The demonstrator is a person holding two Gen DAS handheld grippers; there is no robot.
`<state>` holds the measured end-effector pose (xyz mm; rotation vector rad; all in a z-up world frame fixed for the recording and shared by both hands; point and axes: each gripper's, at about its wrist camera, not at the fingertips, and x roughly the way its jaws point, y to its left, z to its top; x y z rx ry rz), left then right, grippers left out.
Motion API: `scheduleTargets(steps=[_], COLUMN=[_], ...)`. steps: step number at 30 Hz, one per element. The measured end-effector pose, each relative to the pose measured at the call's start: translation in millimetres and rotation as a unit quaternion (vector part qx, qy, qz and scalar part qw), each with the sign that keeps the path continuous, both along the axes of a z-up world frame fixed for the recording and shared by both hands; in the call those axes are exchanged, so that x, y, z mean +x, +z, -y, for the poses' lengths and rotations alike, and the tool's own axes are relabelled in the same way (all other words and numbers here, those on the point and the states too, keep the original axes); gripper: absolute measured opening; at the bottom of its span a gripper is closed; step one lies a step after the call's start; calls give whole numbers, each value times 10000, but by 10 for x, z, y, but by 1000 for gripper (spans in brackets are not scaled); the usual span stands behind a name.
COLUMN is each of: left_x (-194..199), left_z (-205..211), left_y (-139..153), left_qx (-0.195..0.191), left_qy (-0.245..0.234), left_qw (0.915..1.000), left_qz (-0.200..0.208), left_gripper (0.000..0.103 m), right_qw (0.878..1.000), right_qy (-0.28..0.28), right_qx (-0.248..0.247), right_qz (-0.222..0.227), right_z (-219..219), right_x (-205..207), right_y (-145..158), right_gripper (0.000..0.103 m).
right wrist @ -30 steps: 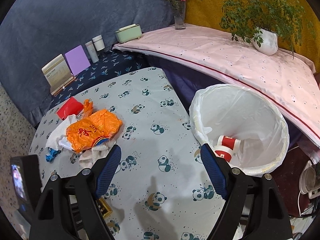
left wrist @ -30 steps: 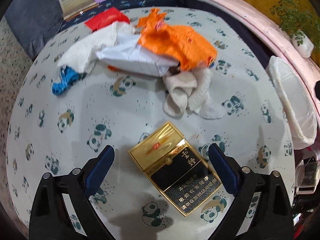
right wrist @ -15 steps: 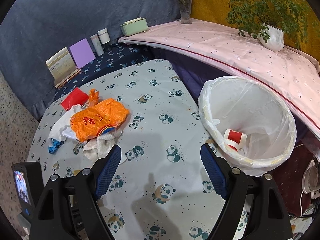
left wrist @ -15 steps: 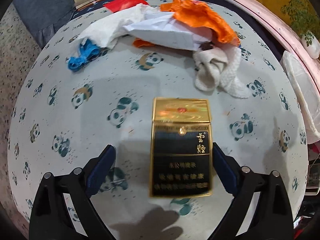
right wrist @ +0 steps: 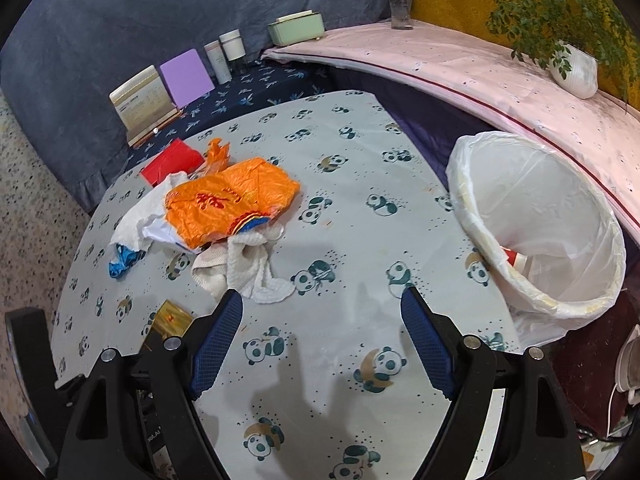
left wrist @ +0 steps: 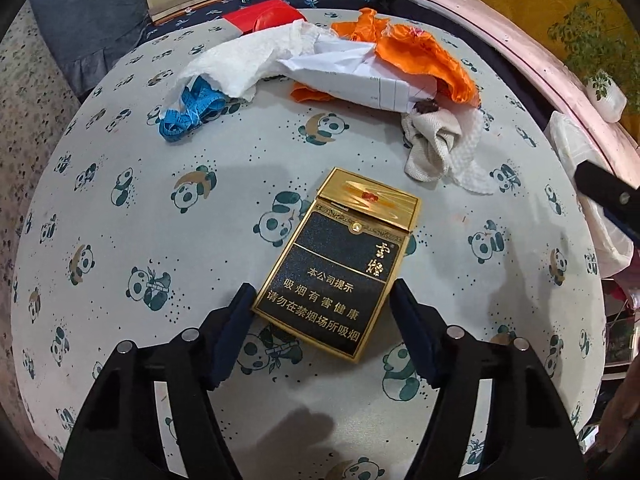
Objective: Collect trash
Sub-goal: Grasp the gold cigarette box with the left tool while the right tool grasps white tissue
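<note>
Here the left gripper [left wrist: 322, 306] is closing around the cigarette pack [left wrist: 340, 264] on the tabletop [left wrist: 160, 208], pads not yet pressing; the right gripper [right wrist: 322, 330] hangs open, empty

— Left wrist view: looking steeply down along two black fingers with blue pads [left wrist: 236, 332] onto a round table with a panda-print cloth [left wrist: 132, 208]. Very near; a flat black-and-gold cigarette box [left wrist: 340, 264] fills the centre.

— Right wrist view: tilted less steeply, from farther back. Facing across the same panda-print table [right wrist: 352, 184] toward a white-lined round bin [right wrist: 536, 216] and a long pink-covered ledge [right wrist: 472, 76].

— Shared ground?

— Crumpled orange plastic bag [left wrist: 416, 60] [right wrist: 232, 204], beige knitted rag [left wrist: 436, 144] [right wrist: 248, 268], blue tape coil [left wrist: 188, 112] [right wrist: 124, 260]. Gold box corner [right wrist: 170, 318] low left in the right view.
</note>
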<state>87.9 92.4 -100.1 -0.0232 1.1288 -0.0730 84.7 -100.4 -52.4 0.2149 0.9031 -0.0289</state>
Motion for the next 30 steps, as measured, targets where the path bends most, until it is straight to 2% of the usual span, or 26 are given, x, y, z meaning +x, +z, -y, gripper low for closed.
scheduleTargets(steps=[7,11,18,24,27,30], left_x=[129,213,336,414,438,460], left_z=[-138,-219,-268,-302,-297,-289], left_y=[161,228,347,411,426,438], left_qx=[0,-42,-108,-177,-199,-214], left_qy=[71,128,101,109,105,94], left_qw=[9996,9993,9986,9982,9982,9982], left_qz=[264,350,516,554,553,548], left_gripper=[62,61,60,59,58,58], right_qw=[9997,9991,9977,9971,9965,9957], right_qy=[184,313,613,657,704,775], right_qx=[-26,118,127,172,196,219], right_qz=[-131,-248,-268,-350,-411,-450], right_z=[-131,-217,-461,-511,-529,-539], right_x=[122,237,467,618,678,701], right_y=[-85,-150,-200,-276,-318,-343], right_gripper=[65,51,45,37,30,15])
